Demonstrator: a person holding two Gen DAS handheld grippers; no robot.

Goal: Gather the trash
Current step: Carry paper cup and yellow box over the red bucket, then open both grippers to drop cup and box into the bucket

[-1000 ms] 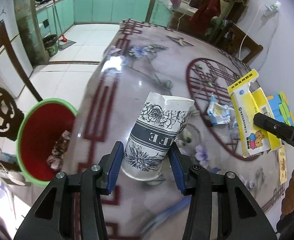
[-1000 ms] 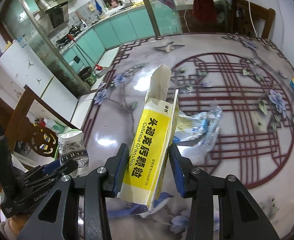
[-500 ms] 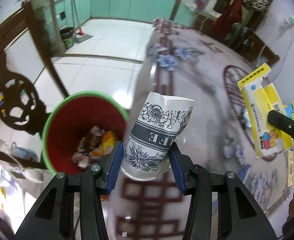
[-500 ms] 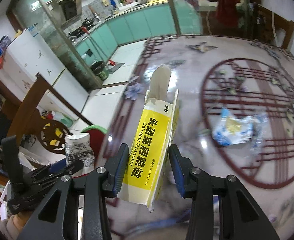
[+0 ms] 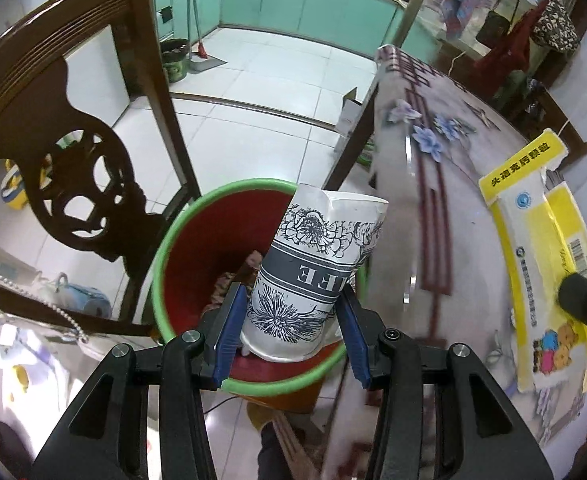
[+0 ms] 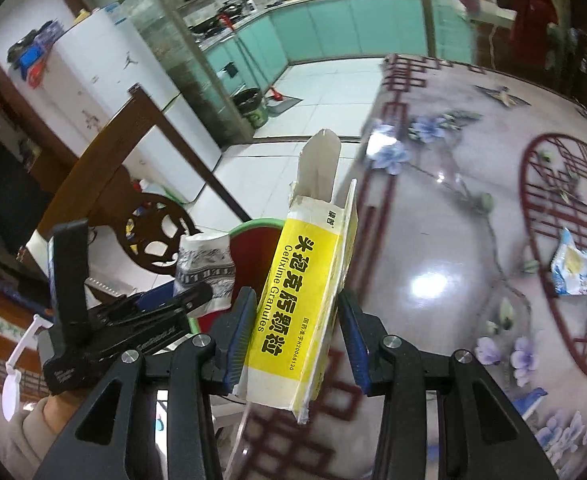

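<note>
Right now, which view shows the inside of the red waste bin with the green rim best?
The left wrist view: it looks down into the red waste bin with the green rim, showing trash at its bottom behind the floral paper cup. The right wrist view shows only a sliver of the bin between cup and yellow medicine box.

Paper cup (image 5: 317, 276) sits over the bin (image 5: 173, 248), chair (image 5: 61, 152) to its left, table (image 5: 453, 216) right, medicine box (image 5: 533, 260) far right.
</note>
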